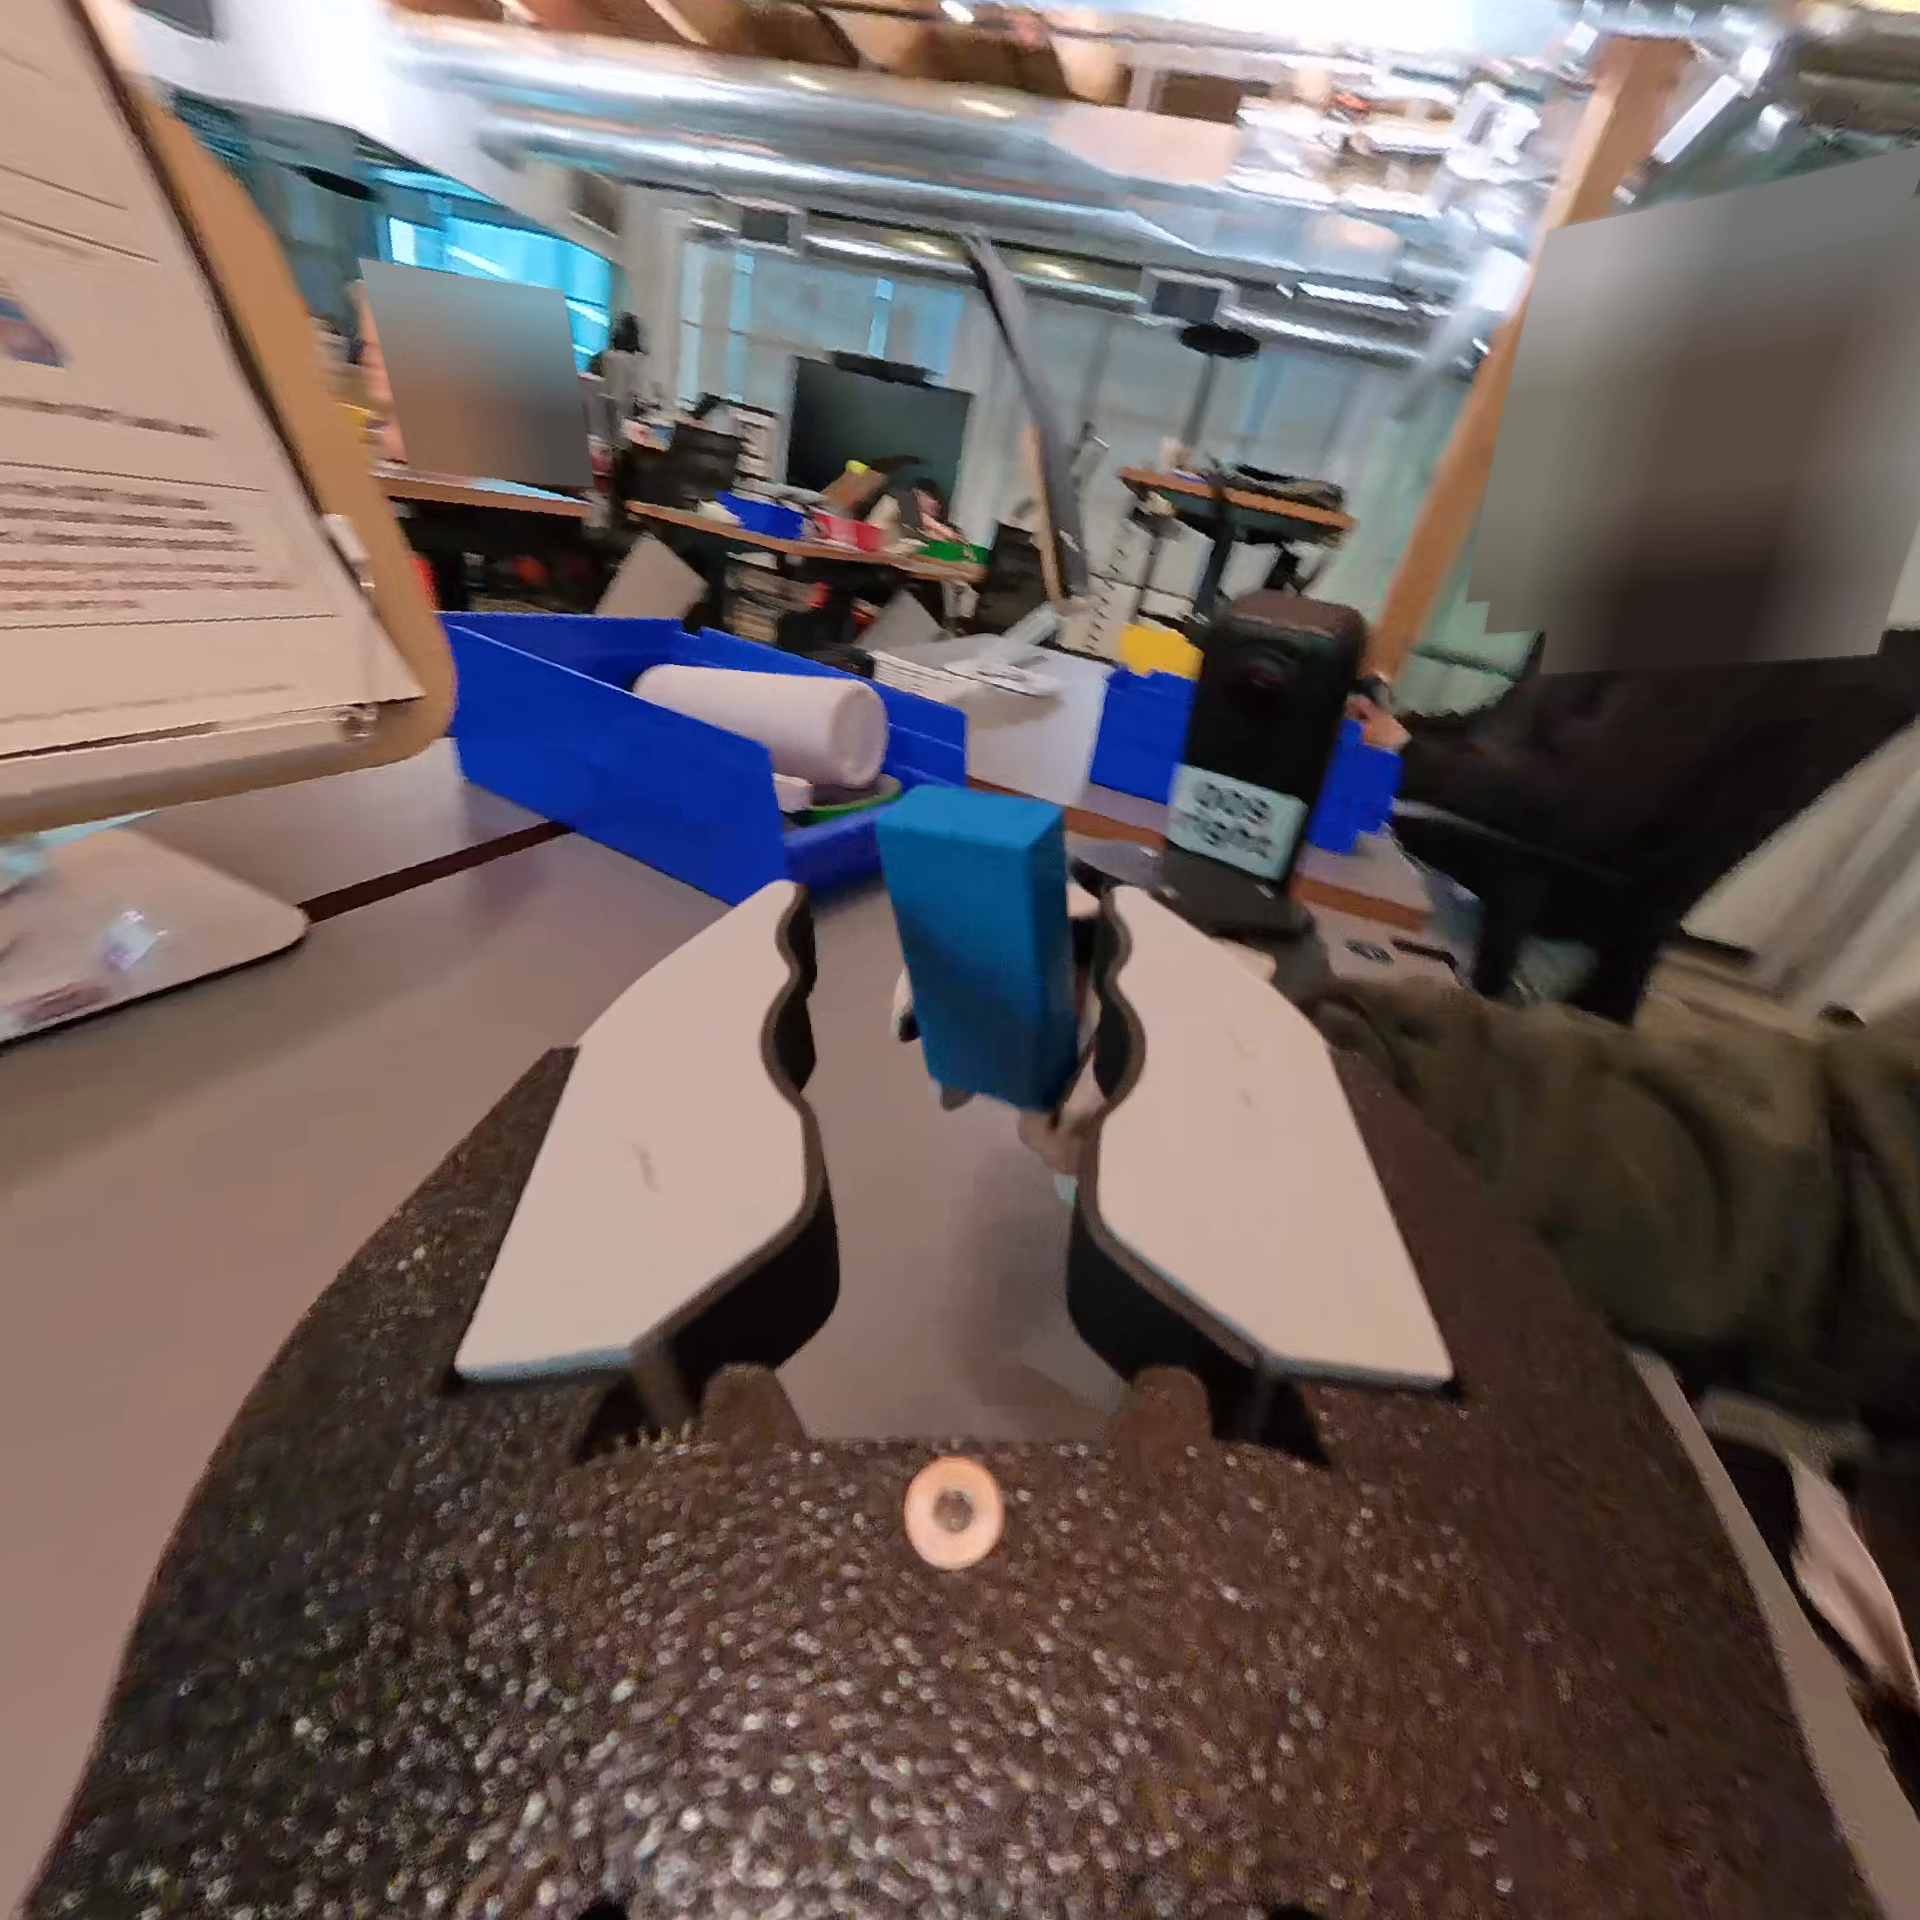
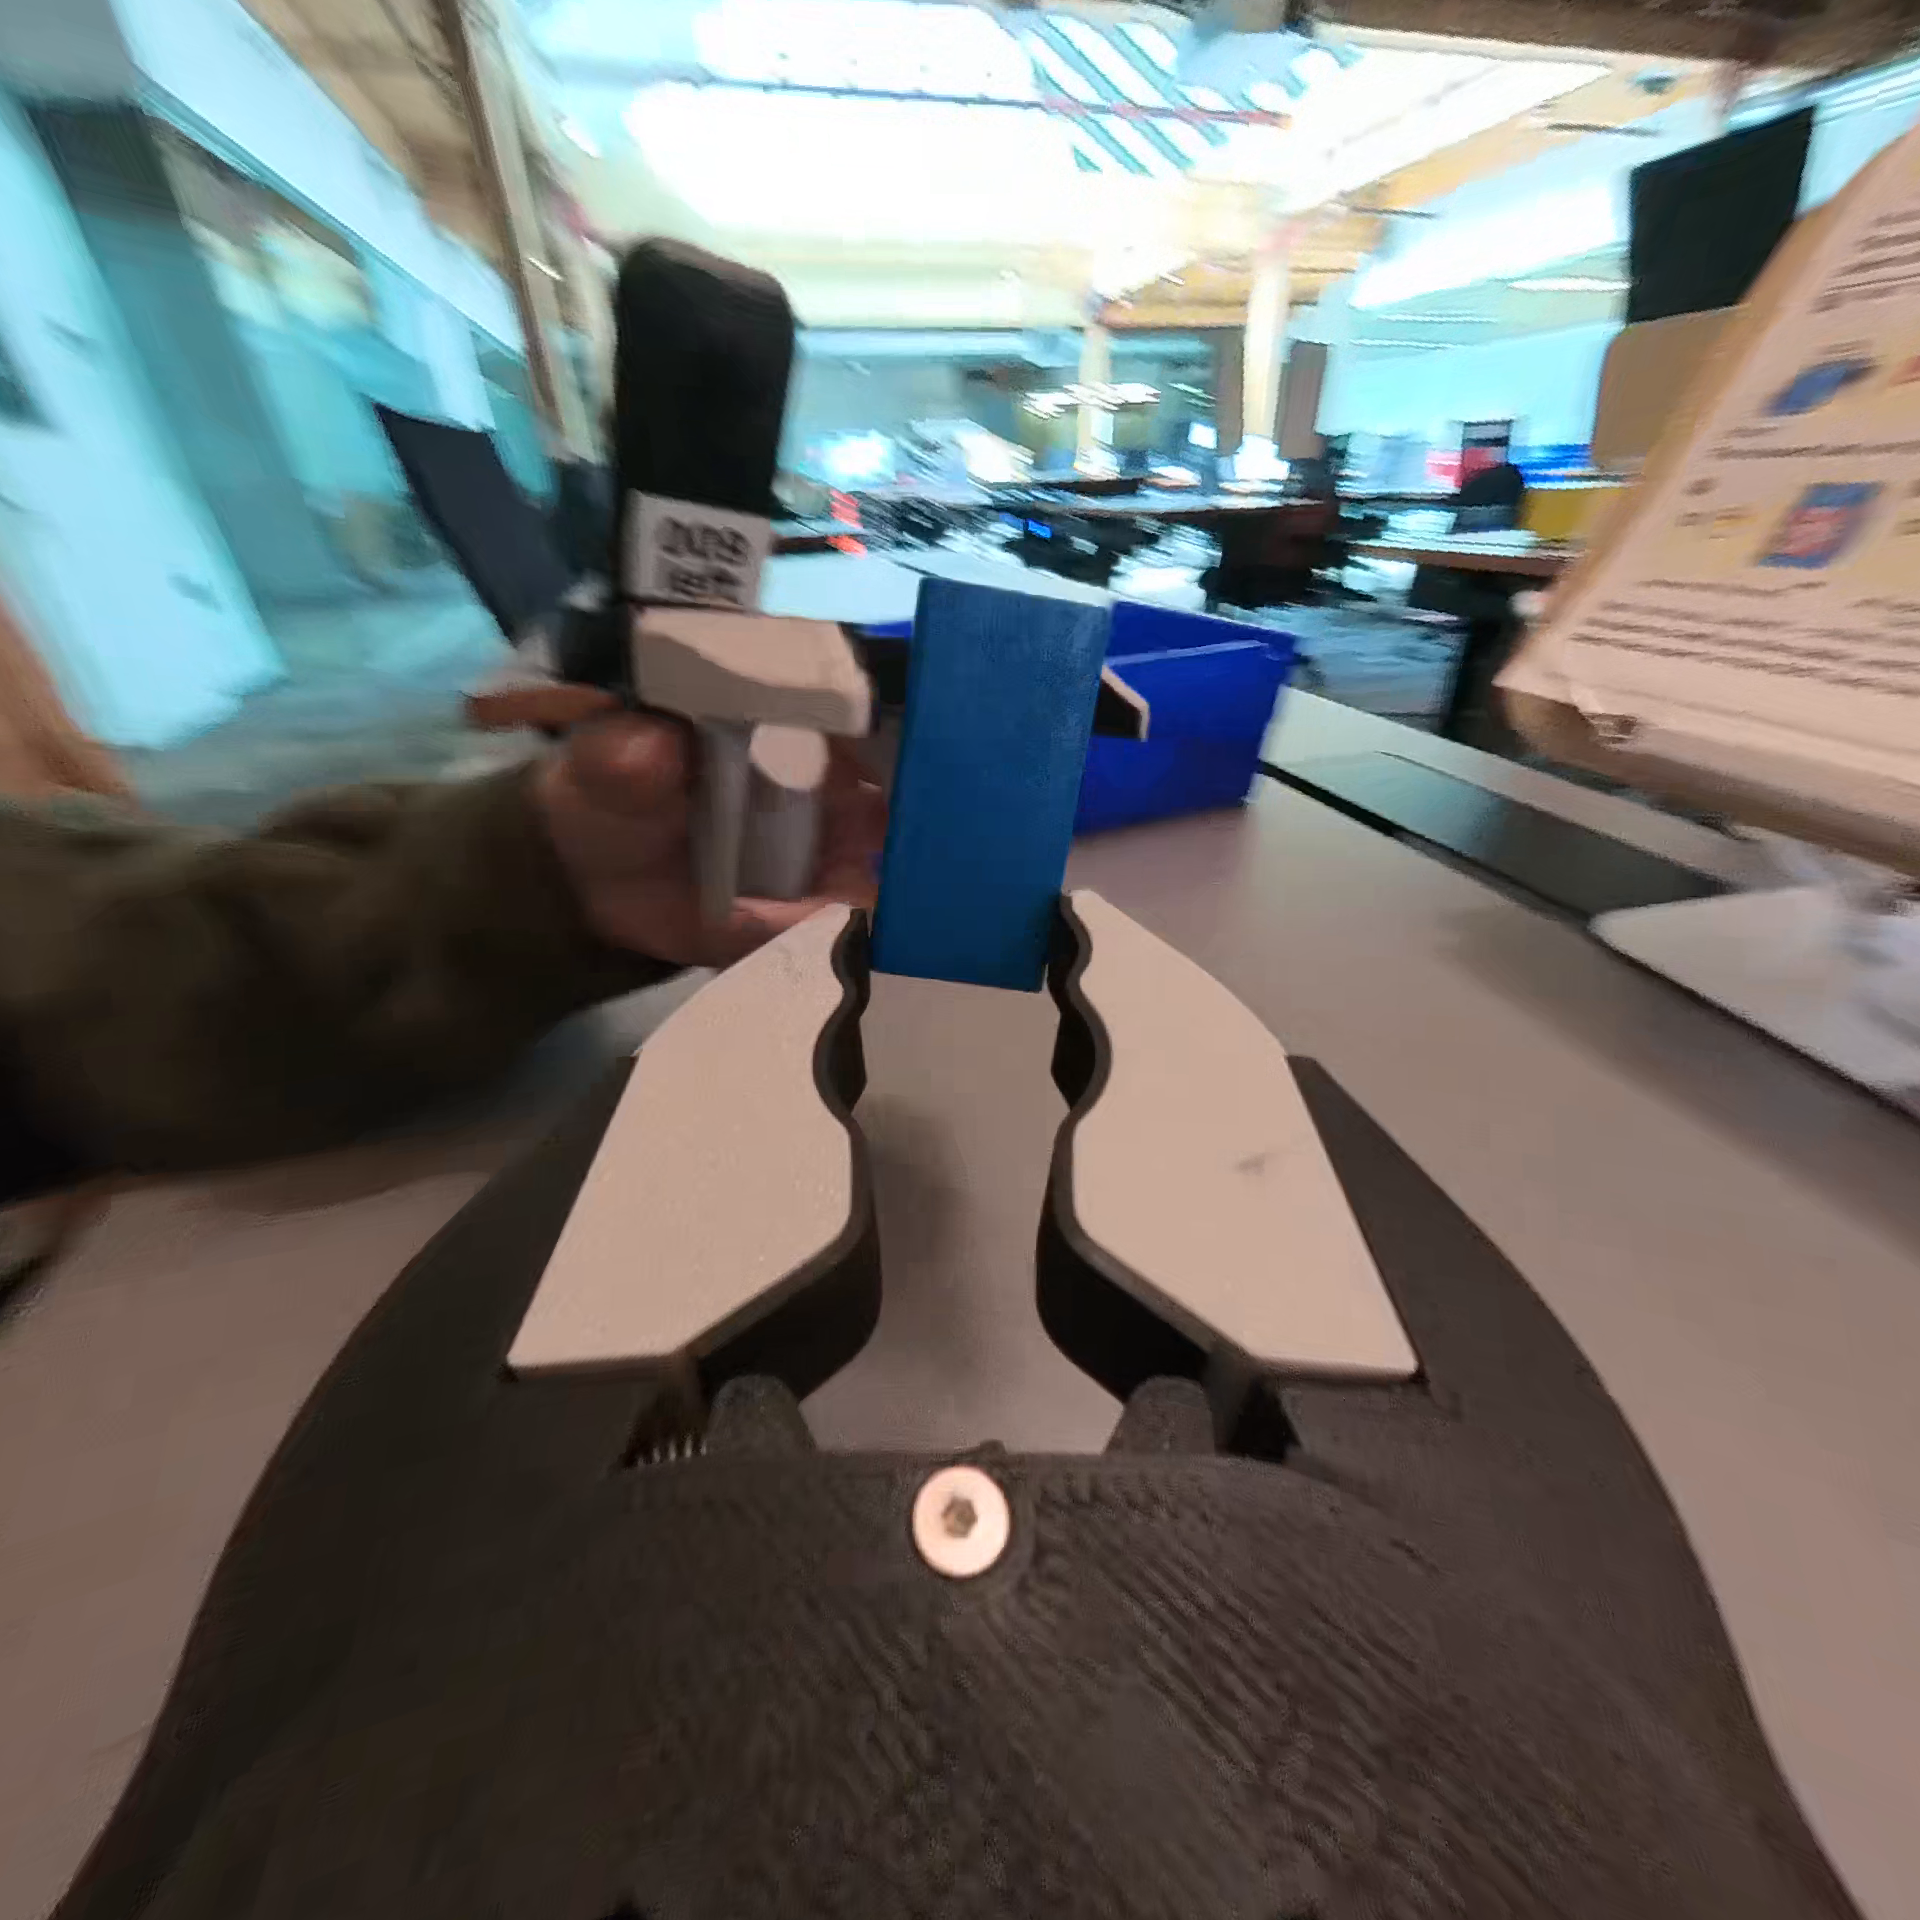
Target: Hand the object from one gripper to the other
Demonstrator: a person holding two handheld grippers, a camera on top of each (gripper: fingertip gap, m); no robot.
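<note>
A blue rectangular block (image 1: 977, 956) is held upright in the air above the grey table (image 1: 260, 1143). My right gripper (image 2: 958, 914) is shut on the block's lower end (image 2: 987, 790). My left gripper (image 1: 954, 899) is open, with a finger on each side of the block and a gap at its left finger. In the right wrist view the left gripper's fingers (image 2: 748, 675) flank the block's upper part. In the left wrist view the right gripper's black camera housing (image 1: 1273, 707) stands behind the block, and its fingers are mostly hidden.
A blue bin (image 1: 623, 748) holding a white roll (image 1: 769, 717) sits on the table behind the block; it also shows in the right wrist view (image 2: 1184, 727). A board with printed sheets (image 1: 156, 416) stands at the left on a flat base (image 1: 135, 935). An olive sleeve (image 1: 1610, 1174) reaches in from the right. The grippers are tip to tip, or close to it.
</note>
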